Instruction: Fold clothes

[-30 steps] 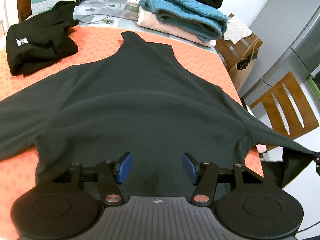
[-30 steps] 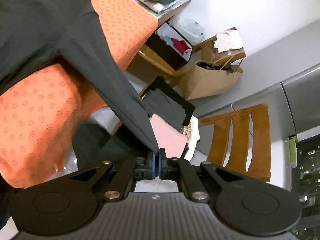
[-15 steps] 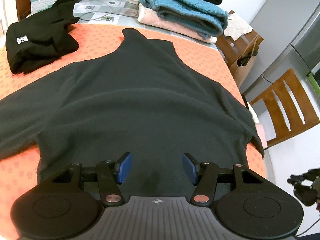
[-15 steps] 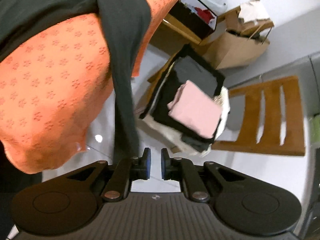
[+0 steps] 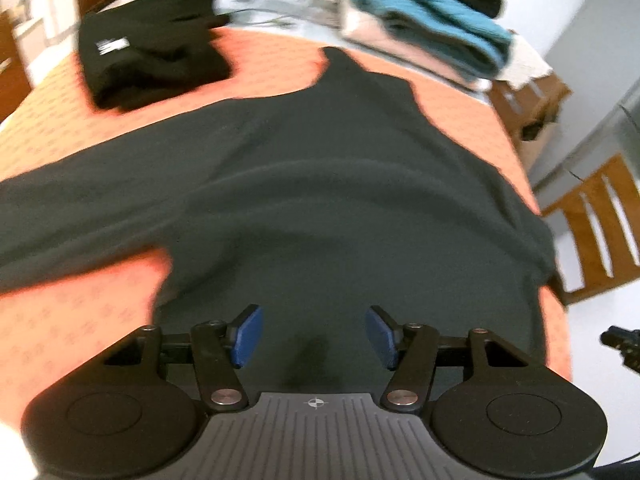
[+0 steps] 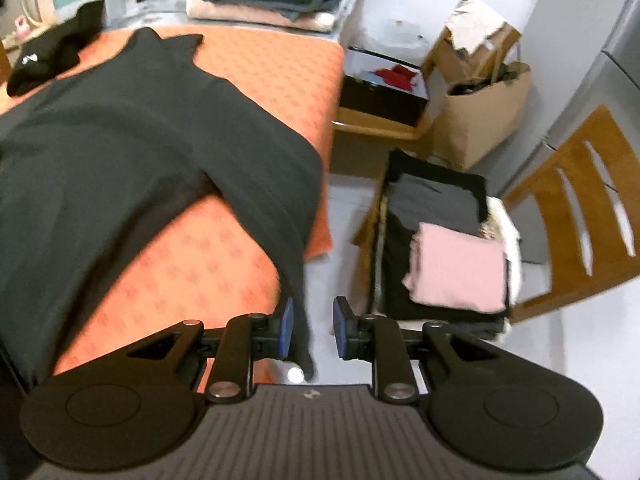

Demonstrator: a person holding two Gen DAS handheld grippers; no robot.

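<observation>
Logo (image 5: 112, 45) white, unreadable, on folded black garment (image 5: 152, 68); left tool (image 5: 312, 336) spread; right tool (image 6: 313, 330) just opening, sleeve (image 6: 296, 264) unpinched.

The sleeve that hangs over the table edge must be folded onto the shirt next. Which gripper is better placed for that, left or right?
Right, probably. The right gripper sits by the hanging sleeve, and its jaws, just opened, have the cloth between them without pressing it. The left gripper hovers open over the middle of the dark shirt.

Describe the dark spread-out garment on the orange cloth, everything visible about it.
The dark garment is a soft, matte, fleece-like top lying flat on the orange cloth, high collar pointing toward the folded stack. One sleeve droops over the table edge, its end hanging between the right gripper's parted jaws, unpinched. Low wrinkles cross the body.
</observation>
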